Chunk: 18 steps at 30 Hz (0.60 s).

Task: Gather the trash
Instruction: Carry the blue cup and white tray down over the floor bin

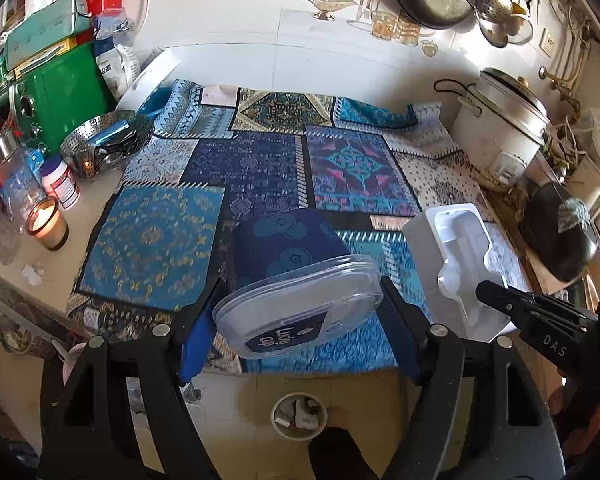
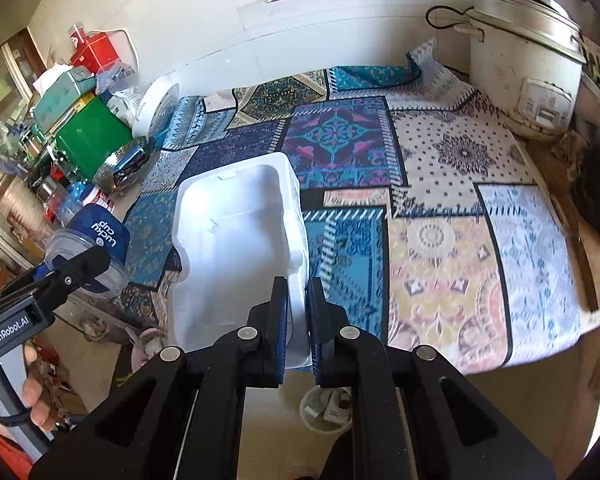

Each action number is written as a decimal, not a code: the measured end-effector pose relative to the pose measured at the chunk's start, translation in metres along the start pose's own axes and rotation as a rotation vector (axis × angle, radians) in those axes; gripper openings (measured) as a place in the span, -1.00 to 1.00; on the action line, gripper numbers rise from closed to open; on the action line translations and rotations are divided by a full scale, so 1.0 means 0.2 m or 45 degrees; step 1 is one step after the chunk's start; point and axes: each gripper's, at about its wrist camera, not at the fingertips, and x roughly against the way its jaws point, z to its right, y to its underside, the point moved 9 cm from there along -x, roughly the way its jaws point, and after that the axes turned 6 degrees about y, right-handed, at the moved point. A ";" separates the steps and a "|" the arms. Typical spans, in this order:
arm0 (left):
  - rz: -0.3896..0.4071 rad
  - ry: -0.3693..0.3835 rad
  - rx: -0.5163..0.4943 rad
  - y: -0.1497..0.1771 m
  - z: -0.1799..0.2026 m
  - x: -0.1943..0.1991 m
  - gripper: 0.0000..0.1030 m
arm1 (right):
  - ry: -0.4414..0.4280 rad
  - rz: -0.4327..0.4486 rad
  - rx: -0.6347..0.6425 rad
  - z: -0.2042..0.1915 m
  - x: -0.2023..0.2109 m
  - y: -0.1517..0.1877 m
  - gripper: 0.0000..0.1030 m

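The Lucky cup point(image 1: 296, 280), a dark blue paper cup with a clear lid, sits tipped on its side in our left gripper point(image 1: 300, 320), fingers closed on its lidded end, lid toward the camera and base toward the wall. Our right gripper point(image 2: 298, 320) pinches one wall of the white molded tray point(image 2: 236, 248), long axis running away from us. Both hang above the patchwork cloth point(image 2: 440, 272); the small bin point(image 1: 299, 416) seems to lie on the floor below.

Black left tool point(image 1: 300, 312), blue pads point(image 1: 198, 336), silver screws; "GenRobot.AI" lettering.
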 end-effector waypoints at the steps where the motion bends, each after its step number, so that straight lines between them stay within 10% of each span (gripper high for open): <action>1: -0.014 -0.004 -0.012 0.06 -0.01 0.03 0.44 | -0.006 -0.011 -0.014 -0.02 0.01 0.06 -0.82; 10: -0.192 -0.020 -0.029 0.54 -0.04 0.09 0.44 | -0.022 -0.169 -0.019 -0.12 0.02 0.52 -0.82; 18: -0.316 -0.013 0.053 0.98 -0.10 -0.24 0.44 | -0.013 -0.369 0.017 0.04 -0.31 0.93 -0.82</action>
